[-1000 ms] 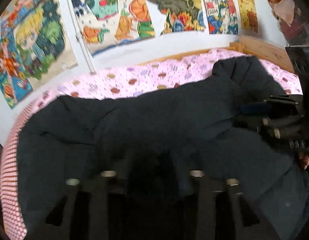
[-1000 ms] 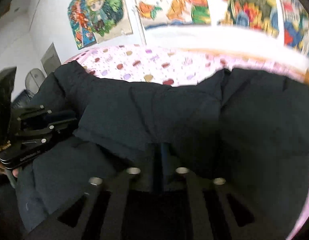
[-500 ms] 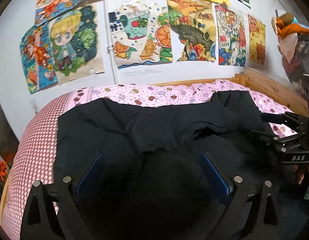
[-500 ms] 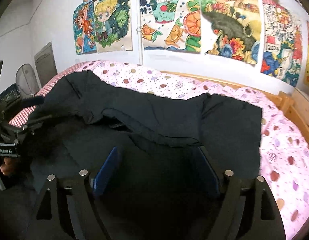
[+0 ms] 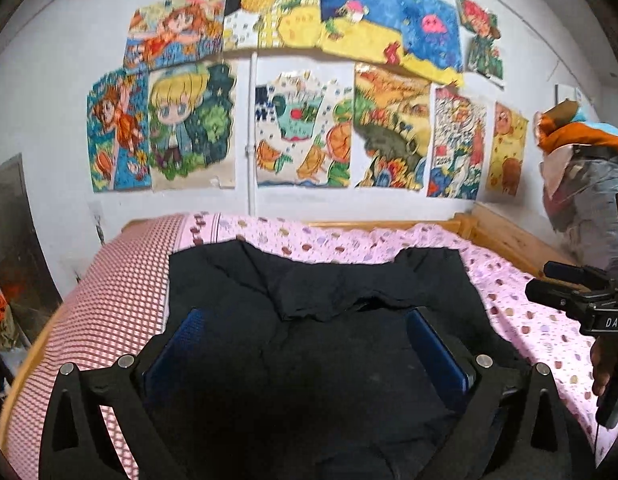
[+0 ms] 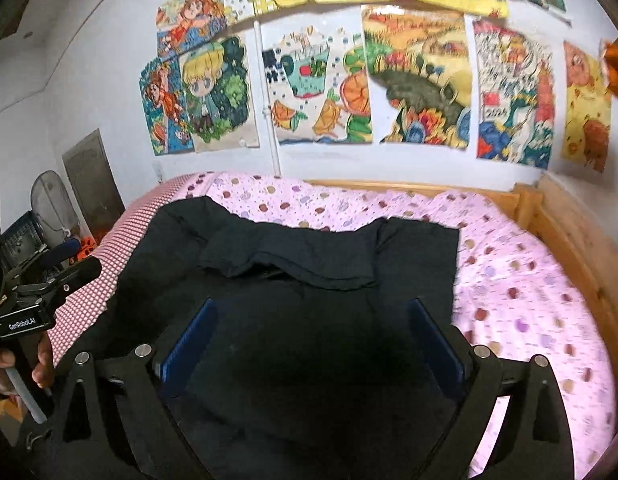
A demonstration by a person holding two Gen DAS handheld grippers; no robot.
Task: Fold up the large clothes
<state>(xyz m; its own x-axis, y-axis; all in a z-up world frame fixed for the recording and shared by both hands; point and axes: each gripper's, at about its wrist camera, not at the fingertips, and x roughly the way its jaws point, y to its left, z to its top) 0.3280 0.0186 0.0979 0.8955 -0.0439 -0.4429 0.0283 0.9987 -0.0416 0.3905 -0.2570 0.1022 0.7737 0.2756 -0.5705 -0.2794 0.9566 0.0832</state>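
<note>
Garment: black, large, spread on the bed, long axis running side to side along the wall. A folded flap lies across its far half, hem ragged and facing you.

Left gripper: fingers wide and opening, nothing between the pads, cloth below and ahead of them. Right gripper: same, wide and opening, no cloth pinched. Neither touches the garment as far as the views show.

Both grippers hang over the garment's near half, left toward its checked-sheet end, right toward its dotted-sheet end. You reach the near edge with either hand; it runs under both cameras and out of view, so you cannot tell how it lies.

Likely next: take the near edge or the ends and fold again.

Surface: soft bedding, pink dotted sheet beyond the garment, wooden frame past that. Drawings cover the wall behind.
</note>
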